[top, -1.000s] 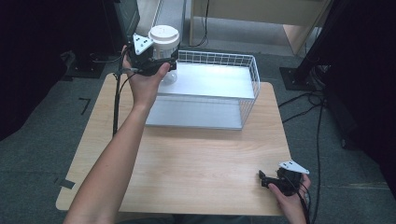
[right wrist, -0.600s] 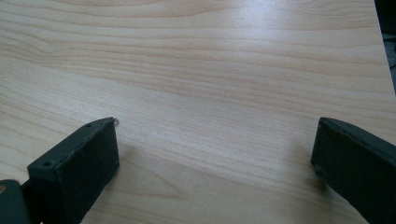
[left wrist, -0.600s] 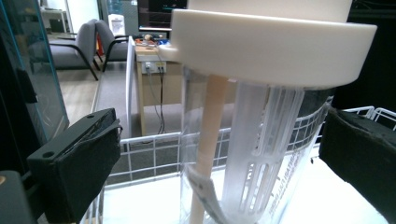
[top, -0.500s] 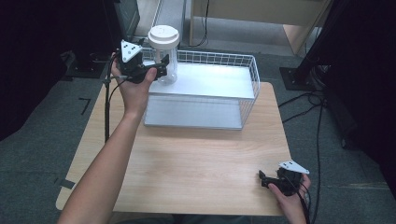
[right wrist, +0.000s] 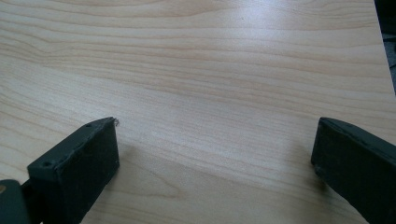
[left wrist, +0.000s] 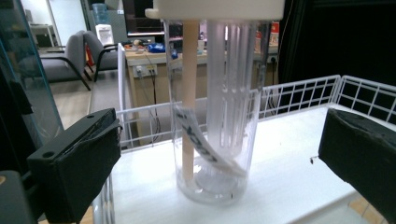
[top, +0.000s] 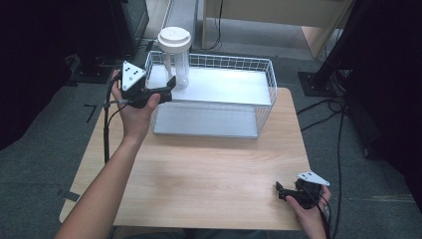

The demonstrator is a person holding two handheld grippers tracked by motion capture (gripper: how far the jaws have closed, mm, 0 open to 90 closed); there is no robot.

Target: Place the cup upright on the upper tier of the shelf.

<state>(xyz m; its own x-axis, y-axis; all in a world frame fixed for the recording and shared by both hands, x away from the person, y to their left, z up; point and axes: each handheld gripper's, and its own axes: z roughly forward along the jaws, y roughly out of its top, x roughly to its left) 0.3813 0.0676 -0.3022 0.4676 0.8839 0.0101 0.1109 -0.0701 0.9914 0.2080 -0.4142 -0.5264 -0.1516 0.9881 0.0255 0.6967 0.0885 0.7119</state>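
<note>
Left gripper [top: 166,89], high view: held in the person's left hand [top: 133,107] at the near left corner of the white wire basket [top: 263,107], its grey three-cornered plate [top: 132,74] facing upward. Its jaws were spread wide and held nothing. In the left gripper view the gripper [left wrist: 219,154] had one black jaw at each lower corner of the frame, with the clear plastic tumbler [left wrist: 212,140] standing upright in the open gap between and just beyond them, touching neither. The tumbler [top: 176,62] rested on the white floor of the basket, in the corner nearest the gripper, and carried a white lid [top: 174,39]. Inside it, a pale straight straw [left wrist: 189,93] stood upright beside a ribbed clear insert [left wrist: 231,88], and a curled paper strip [left wrist: 196,135] with dark lettering lay against the wall; the lettering was too blurred to read. Beyond the tumbler ran the basket's wire wall [left wrist: 303,95].

Right gripper [top: 282,191], high view: held in the right hand [top: 311,211] low at the near right corner of the wooden table [top: 209,174], well apart from the basket and the tumbler. In the right gripper view, the gripper [right wrist: 215,140] had its jaws likewise spread, empty, with bare wood grain [right wrist: 210,70] between and ahead of them.
</note>
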